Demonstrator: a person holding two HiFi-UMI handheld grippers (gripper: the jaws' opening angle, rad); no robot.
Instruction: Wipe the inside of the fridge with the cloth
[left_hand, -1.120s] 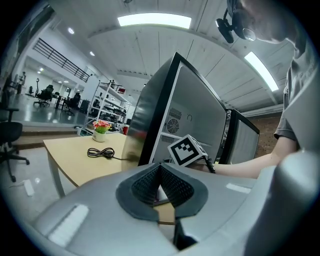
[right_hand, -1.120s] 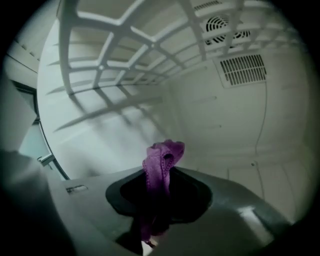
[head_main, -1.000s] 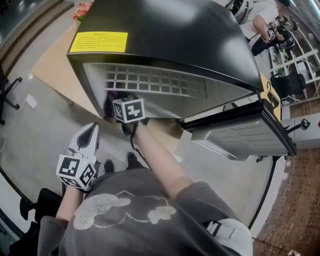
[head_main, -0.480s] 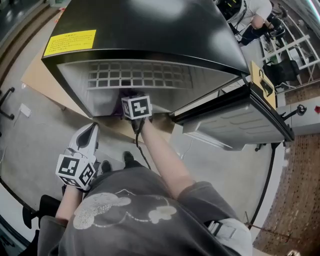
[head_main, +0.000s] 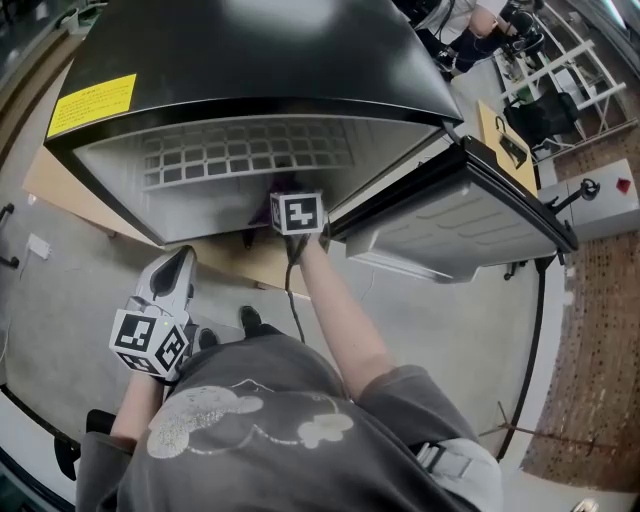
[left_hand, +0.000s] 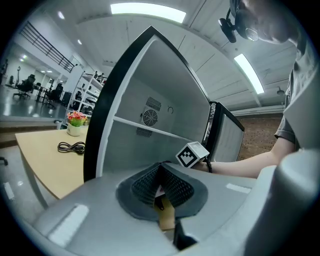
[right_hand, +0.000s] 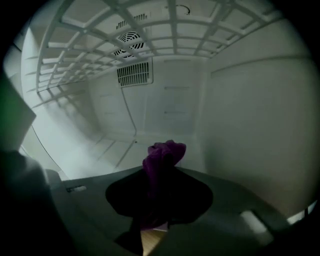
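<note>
The black fridge (head_main: 250, 60) stands open, its door (head_main: 460, 220) swung out to the right. My right gripper (head_main: 297, 213) reaches into the lower compartment; only its marker cube shows in the head view. In the right gripper view the right gripper (right_hand: 160, 182) is shut on a bunched purple cloth (right_hand: 162, 156), held just above the fridge's pale floor (right_hand: 100, 155) near the right wall (right_hand: 255, 125). My left gripper (head_main: 176, 265) hangs outside, low and left of the fridge. In the left gripper view the left gripper (left_hand: 161, 174) is shut with nothing in it.
A white wire shelf (right_hand: 125, 35) spans the compartment overhead, with a round fan vent (right_hand: 131, 38) and a grille (right_hand: 134, 73) on the back wall. The fridge sits on a wooden table (left_hand: 45, 150) bearing a coiled cable (left_hand: 71, 147) and a flower pot (left_hand: 76, 122). Grey floor lies below.
My right gripper has slid to the right along the fridge's opening with the cloth, which no longer shows in the head view. The left gripper has stayed put.
</note>
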